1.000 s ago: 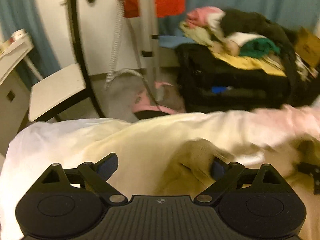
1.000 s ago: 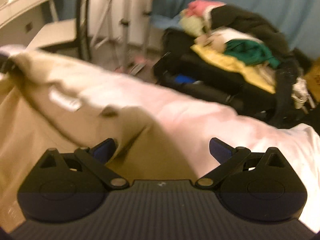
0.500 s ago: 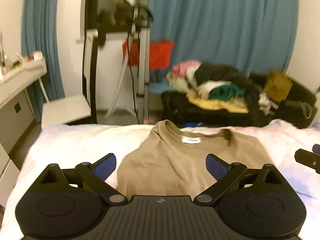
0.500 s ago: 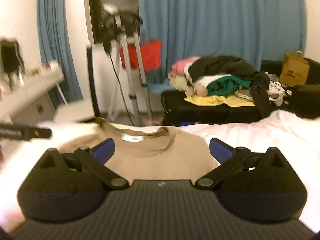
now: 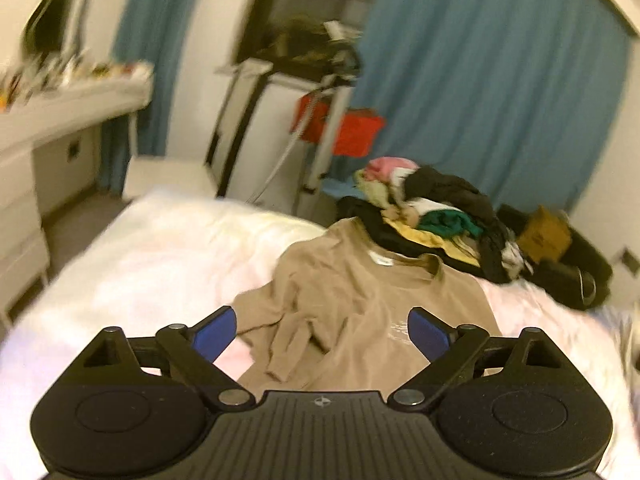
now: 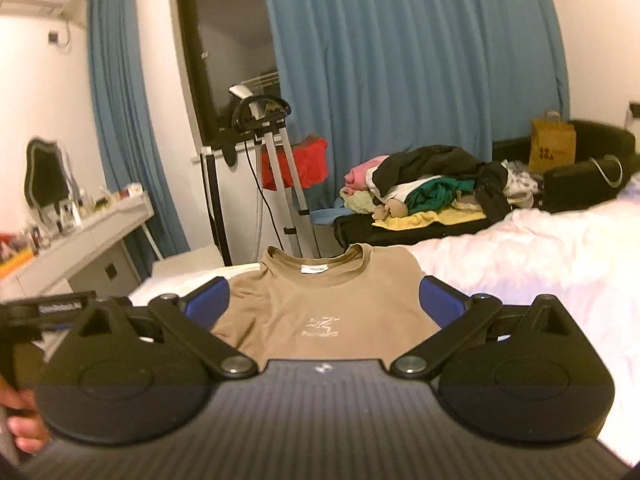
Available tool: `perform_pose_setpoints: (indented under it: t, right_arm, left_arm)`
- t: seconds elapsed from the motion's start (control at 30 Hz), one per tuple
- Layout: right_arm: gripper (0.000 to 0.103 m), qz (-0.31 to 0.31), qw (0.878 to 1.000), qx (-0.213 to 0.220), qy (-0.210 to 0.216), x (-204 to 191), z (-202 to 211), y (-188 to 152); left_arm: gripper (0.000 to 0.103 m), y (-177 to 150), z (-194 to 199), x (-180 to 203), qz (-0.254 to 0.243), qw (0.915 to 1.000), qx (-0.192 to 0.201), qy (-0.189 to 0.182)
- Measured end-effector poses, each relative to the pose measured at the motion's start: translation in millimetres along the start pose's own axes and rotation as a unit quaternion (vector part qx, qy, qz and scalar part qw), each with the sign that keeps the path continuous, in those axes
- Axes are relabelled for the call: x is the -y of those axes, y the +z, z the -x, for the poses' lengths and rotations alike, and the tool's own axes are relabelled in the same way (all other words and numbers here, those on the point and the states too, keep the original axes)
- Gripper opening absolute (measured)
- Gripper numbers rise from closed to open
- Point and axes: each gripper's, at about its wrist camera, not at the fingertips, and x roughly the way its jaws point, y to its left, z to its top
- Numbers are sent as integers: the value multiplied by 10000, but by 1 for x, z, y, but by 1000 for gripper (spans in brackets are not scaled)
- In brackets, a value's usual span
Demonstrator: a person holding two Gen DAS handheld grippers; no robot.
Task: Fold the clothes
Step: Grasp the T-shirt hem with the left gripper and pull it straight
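1 tan t-shirt point(image 6: 320, 304) on the bed point(image 6: 540, 264), front side up, lying ahead of and below both sets of jaws, touching neither. Soft knit cotton look, ribbed round collar, white neck tag, pale printed logo on the chest. In the right wrist view the body lies flat; in the left wrist view the sleeve toward the left finger is bunched and creased. White bedding, rumpled, soft.

2 grippers. Left gripper point(image 5: 322, 334): jaws spread wide and closing slightly, nothing between them. Right gripper point(image 6: 324, 300): jaws spread wide, nothing pinched. Each has 2 blue rectangular pads point(image 6: 210, 300) on black linkage arms, rigid matte plastic, ribbed housing. In the right wrist view a hand point(image 6: 20, 420) grips the left gripper's black handle at the left edge, beyond the left finger.

Beyond the jaws, past the shirt: 1 heap of mixed clothes point(image 6: 432, 188) (pink, black, white, green, yellow), crumpled, on a black case. 1 brown paper bag point(image 6: 552, 146), boxy, with handles, to the right of the heap. 1 garment steamer stand point(image 6: 276, 176), metal poles, with a red cloth point(image 6: 308, 162) hung behind it. Blue pleated curtains point(image 6: 400, 60) across the back wall. 1 white counter point(image 6: 80, 244) far left of the jaws, cluttered with small bottles, too blurred to count.
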Motion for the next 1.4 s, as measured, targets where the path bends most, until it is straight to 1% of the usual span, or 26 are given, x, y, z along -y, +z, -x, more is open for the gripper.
perform_pose_setpoints:
  t: [0.07, 0.17, 0.27, 0.3, 0.37, 0.43, 0.5, 0.57, 0.63, 0.67, 0.7, 0.73, 0.77, 0.8, 0.87, 0.97, 1.03, 1.13, 1.23, 1.33, 1.37, 1.4]
  right_arm:
    - [103, -220, 9998, 30, 4, 3, 5, -7]
    - [103, -463, 9988, 70, 110, 11, 6, -25]
    - [103, -438, 9989, 107, 105, 18, -3, -45]
    - [103, -432, 9989, 122, 109, 21, -8, -52]
    - [103, -527, 9984, 91, 186, 30, -22, -68]
    - [103, -636, 9976, 12, 264, 39, -38, -83]
    - [103, -709, 9969, -153, 318, 44, -57, -93]
    - [103, -653, 9969, -266, 343, 43, -72, -100]
    - [103, -587, 9970, -364, 352, 42, -86, -107]
    - [103, -533, 9973, -382, 327, 41, -92, -108]
    - [103, -483, 9976, -395, 302, 41, -97, -109]
    - [103, -437, 9979, -401, 278, 41, -102, -110]
    - [103, -398, 9981, -407, 249, 41, -107, -111]
    - [103, -398, 9980, -431, 220, 42, -110, -111]
    - [103, -518, 9971, -516, 222, 47, -116, -111]
    - [103, -633, 9961, -603, 153, 52, -118, -110]
    - [103, -626, 9962, -595, 89, 52, -116, -110]
    - [103, -655, 9960, -604, 30, 53, -115, -109]
    - [103, -643, 9962, -594, 20, 54, -120, -110]
    - [103, -674, 9962, -547, -60, 58, -128, -109]
    - [103, -693, 9962, -524, -97, 60, -131, -109]
    - [103, -705, 9962, -495, -145, 62, -134, -109]
  left_arm:
    - [87, -2, -14, -20, 316, 9994, -69, 95]
    - [82, -9, -42, -47, 587, 9978, -150, 261]
    - [76, -15, -71, -68, 666, 9967, -239, 389]
    - [75, -16, -82, -73, 640, 9968, -266, 406]
    - [74, -20, -100, -81, 531, 9972, -299, 424]
    - [73, -22, -119, -85, 309, 9980, -319, 445]
    - [72, -24, -139, -86, -5, 9983, -369, 446]
    - [72, -26, -160, -83, -309, 9977, -410, 442]
    - [69, -27, -177, -79, -611, 9963, -436, 424]
    - [62, -26, -184, -78, -663, 9960, -415, 425]
    - [53, -24, -190, -77, -655, 9962, -385, 423]
    - [46, -22, -196, -76, -648, 9964, -356, 421]
    - [27, -18, -203, -76, -597, 9966, -366, 431]
    - [10, -11, -207, -77, -515, 9969, -369, 468]
    - [4, 7, -213, -78, -363, 9973, -299, 570]
    - [3, 35, -221, -80, -135, 9971, -194, 723]
    - [3, 61, -222, -79, -129, 9958, 11, 902]
    - [3, 108, -227, -77, -257, 9904, 359, 1307]
    - [2, 145, -243, -74, -430, 9825, 475, 1750]
    - [2, 162, -274, -74, -517, 9756, 384, 2100]
    - [2, 163, -287, -73, -618, 9723, 338, 2230]
    - [2, 161, -298, -75, -710, 9706, 298, 2282]
